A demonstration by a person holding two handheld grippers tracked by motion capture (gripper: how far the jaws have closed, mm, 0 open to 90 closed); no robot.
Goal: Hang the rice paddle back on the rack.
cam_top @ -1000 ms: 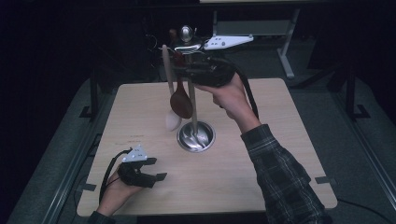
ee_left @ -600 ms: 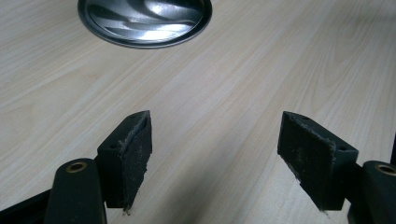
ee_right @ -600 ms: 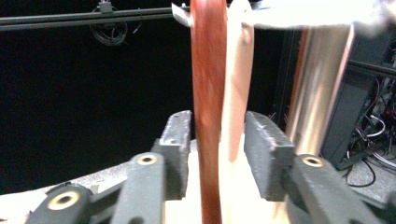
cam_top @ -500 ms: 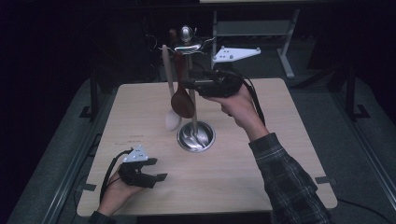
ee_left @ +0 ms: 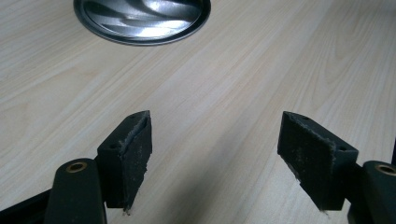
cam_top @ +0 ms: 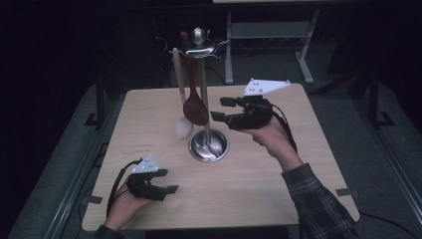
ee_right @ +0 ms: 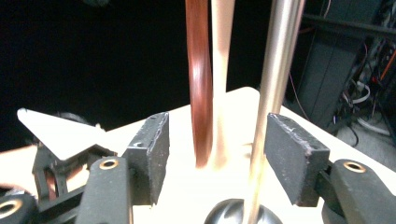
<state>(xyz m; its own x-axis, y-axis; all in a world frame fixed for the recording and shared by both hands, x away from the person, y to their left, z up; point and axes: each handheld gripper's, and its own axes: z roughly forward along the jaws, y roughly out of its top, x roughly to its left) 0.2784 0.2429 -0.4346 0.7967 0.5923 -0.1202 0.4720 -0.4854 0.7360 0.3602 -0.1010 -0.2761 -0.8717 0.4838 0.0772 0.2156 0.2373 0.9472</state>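
— High view first: a steel utensil stand [cam_top: 206,99] sits mid-table [cam_top: 298,169], with a dark wooden spoon [cam_top: 195,107] and a pale spoon [cam_top: 183,124] hanging beside its pole.

— And the right gripper [cam_top: 223,109]?

— Just right of the stand's pole, level with the dark spoon's bowl — jaws have just been opening, spread now, gripping nothing. In the right gripper view the dark spoon [ee_right: 201,84], the pale one [ee_right: 222,70] and the pole [ee_right: 275,93] all rise beyond the parted pads, untouched.

— Left side?

— The left gripper [cam_top: 169,189] rests near the table's front edge, well apart from the stand. Left gripper view — pads wide, bare wood between them, the stand's round base [ee_left: 142,21] ahead.
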